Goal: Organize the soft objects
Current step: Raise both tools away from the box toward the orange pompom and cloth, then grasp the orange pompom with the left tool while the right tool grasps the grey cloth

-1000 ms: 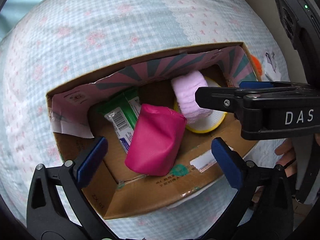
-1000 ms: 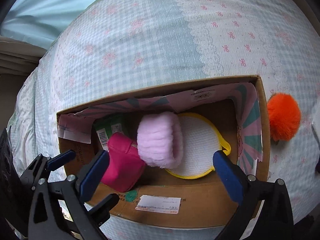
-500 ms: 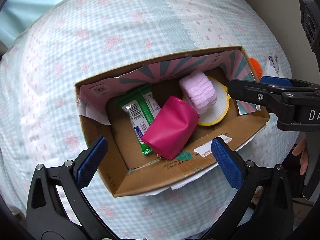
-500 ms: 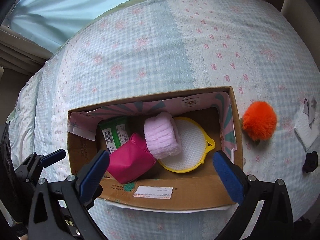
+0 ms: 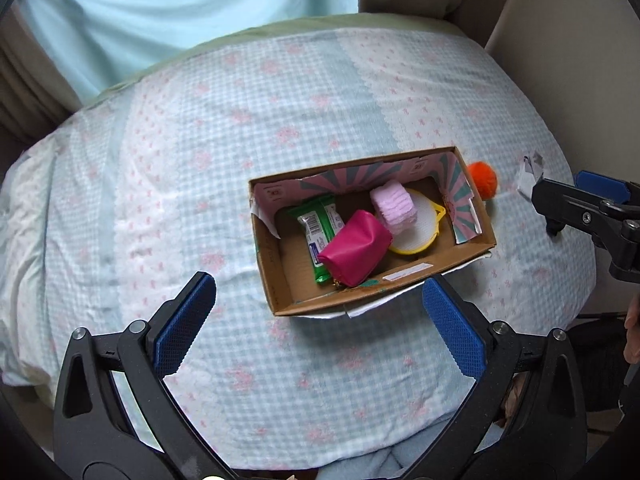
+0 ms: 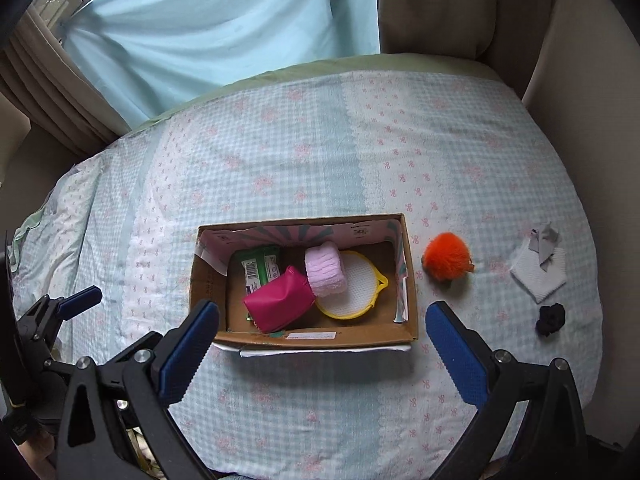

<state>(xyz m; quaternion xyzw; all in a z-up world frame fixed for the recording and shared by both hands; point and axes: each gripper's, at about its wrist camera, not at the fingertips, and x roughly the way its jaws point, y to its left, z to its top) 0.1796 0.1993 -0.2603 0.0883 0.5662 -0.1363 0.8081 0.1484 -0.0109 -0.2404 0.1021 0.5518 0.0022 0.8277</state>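
The left claw (image 5: 316,320) hangs wide apart and empty above the bed (image 6: 280,160), near the left end of the cardboard box (image 6: 320,340), and nothing lies under it to pick up. Inside the box the green wipes pack (image 6: 260,266) lies flat at the left, the magenta pouch (image 6: 278,302) leans over it, then comes the pink fluffy roll (image 6: 325,268) resting on the yellow-rimmed round pad (image 6: 352,290). That pile sits loose, so I'd guess anything dropped on top could roll off or tip the pouch. The right claw (image 6: 320,344) is also spread and empty, over the box's near wall. Still outside, to the right, are the orange pompom (image 6: 446,256) just beside the box, then the white folded cloth (image 6: 538,266) and a small black scrunchie (image 6: 551,317), well apart from it. The pompom may squirt from the pads or roll on the soft quilt; the box's tall right wall stands between it and the inside.
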